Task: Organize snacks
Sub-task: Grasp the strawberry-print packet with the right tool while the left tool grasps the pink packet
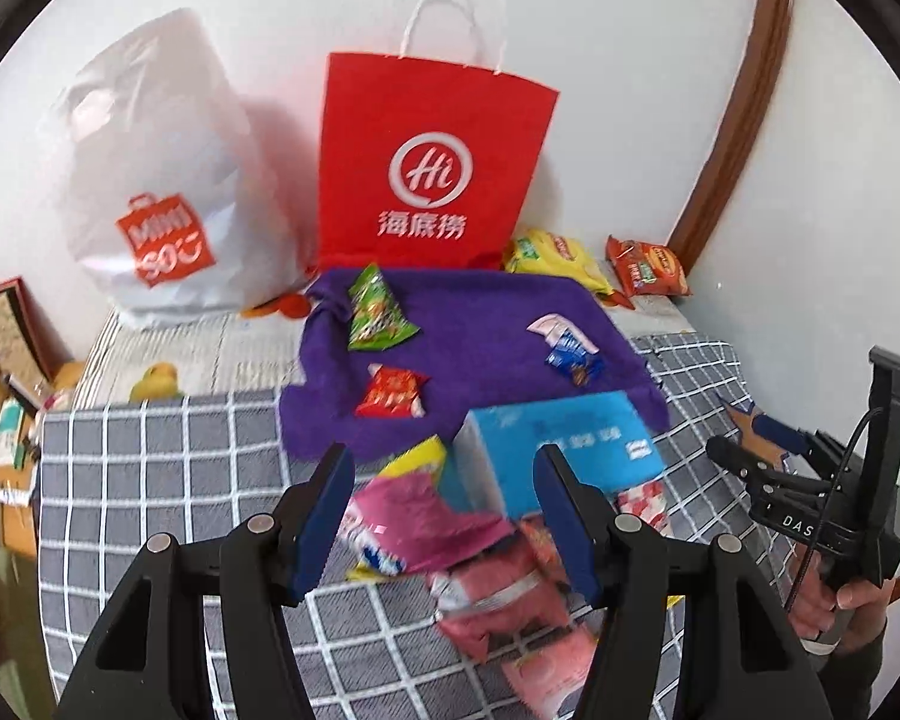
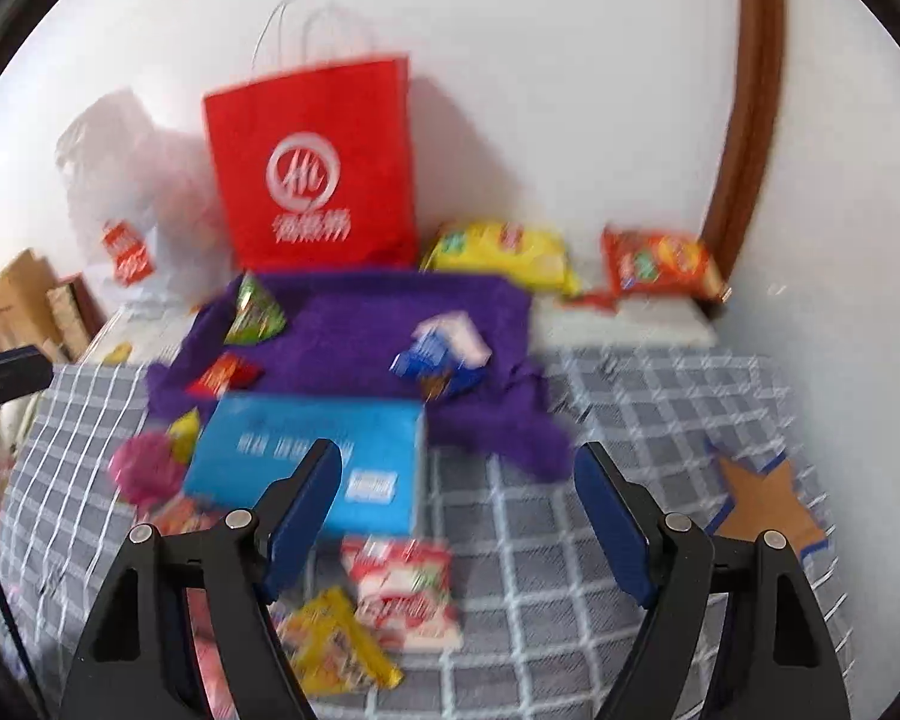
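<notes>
Snack packets lie on a purple towel (image 1: 480,348) (image 2: 360,324): a green one (image 1: 375,312), a small red one (image 1: 393,393) and a blue-white one (image 1: 570,351) (image 2: 441,354). A blue box (image 1: 570,450) (image 2: 306,450) sits at the towel's near edge. My left gripper (image 1: 447,516) hangs open above a blurred pile of pink packets (image 1: 438,522) beside the box, its pads clear of them. My right gripper (image 2: 459,510) is open over the checked bedcover, with a red-white packet (image 2: 405,594) and a yellow packet (image 2: 336,648) lying below its left finger.
A red paper bag (image 1: 432,162) (image 2: 318,174) and a white plastic bag (image 1: 162,180) stand against the wall. A yellow chips bag (image 2: 504,252) and an orange one (image 2: 660,264) lie near the corner. A cardboard star (image 2: 768,504) lies on the cover at right.
</notes>
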